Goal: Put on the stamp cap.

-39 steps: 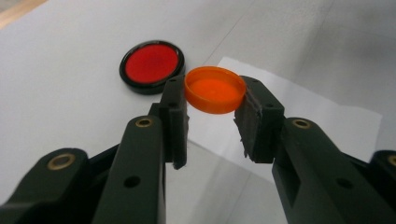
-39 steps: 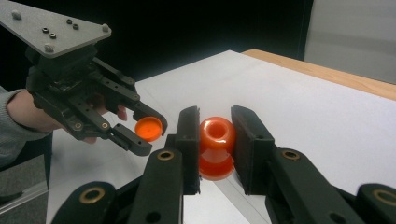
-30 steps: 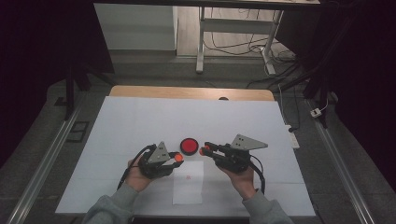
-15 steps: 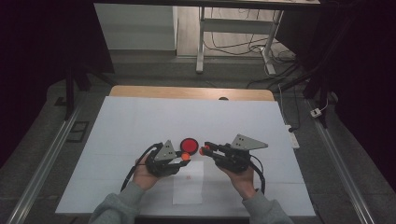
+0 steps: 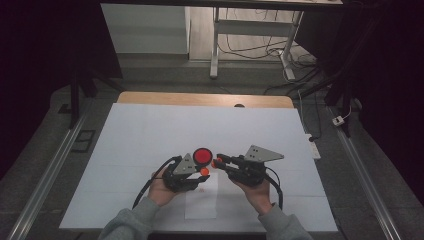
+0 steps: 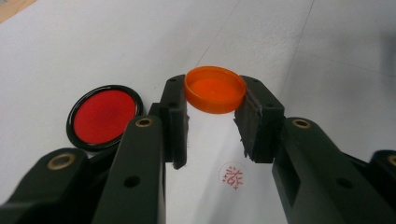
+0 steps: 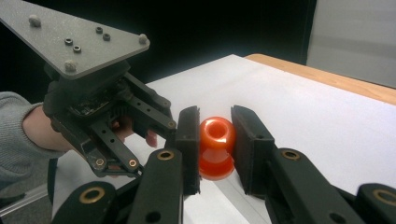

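Observation:
My left gripper (image 6: 215,100) is shut on a shallow orange cap (image 6: 215,88), held by its rim just above the white sheet. Below it on the paper is a round red stamp print (image 6: 233,176). A round red ink pad (image 6: 103,115) in a black tin lies to the left of the jaws. My right gripper (image 7: 217,123) is shut on a small orange stamp body (image 7: 215,147), its hollow end facing me. In the high view the left gripper (image 5: 202,171) and the right gripper (image 5: 216,162) nearly meet beside the ink pad (image 5: 202,156).
A white cover (image 5: 150,130) lies over the table, with a bare wooden strip (image 5: 200,99) at the far edge. A smaller paper sheet (image 5: 201,202) lies near the front edge between the hands. Cables trail from both grippers. Metal rails (image 5: 45,175) flank the table.
My left gripper has shifted a little to the right with the orange cap, closer to the right gripper. The right gripper has stayed put.

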Demonstrator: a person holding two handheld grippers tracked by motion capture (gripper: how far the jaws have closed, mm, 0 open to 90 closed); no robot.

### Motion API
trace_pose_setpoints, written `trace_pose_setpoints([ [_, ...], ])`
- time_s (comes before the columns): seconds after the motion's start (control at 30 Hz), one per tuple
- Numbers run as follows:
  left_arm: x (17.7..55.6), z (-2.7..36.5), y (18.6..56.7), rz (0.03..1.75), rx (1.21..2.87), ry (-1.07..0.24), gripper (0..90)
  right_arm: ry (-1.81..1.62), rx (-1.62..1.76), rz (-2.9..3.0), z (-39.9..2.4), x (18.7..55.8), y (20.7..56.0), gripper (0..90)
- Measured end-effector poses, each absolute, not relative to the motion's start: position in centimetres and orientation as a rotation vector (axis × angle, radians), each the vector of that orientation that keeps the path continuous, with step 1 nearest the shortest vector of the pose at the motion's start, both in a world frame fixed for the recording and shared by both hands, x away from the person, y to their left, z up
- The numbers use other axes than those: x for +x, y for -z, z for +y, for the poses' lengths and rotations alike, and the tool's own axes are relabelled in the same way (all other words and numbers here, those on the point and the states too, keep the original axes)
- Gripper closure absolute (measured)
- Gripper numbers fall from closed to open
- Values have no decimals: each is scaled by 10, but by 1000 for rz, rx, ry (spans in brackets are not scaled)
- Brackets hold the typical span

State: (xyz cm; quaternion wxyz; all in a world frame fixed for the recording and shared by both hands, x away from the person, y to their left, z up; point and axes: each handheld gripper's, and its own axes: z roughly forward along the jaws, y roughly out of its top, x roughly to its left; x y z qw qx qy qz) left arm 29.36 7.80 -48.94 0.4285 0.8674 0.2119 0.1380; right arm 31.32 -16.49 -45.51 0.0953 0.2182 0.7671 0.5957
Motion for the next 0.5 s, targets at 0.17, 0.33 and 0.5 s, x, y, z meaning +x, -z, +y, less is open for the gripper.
trace_pose_setpoints([
  [0.17,293,76,488,527,2155,-346,647,-1759,638,2295,-160,312,458,720],
  [0.33,293,76,487,527,2152,-344,647,-1757,637,2317,-156,311,461,720],
  [0.5,292,74,488,527,2153,-341,647,-1766,634,2334,-152,310,464,720],
])
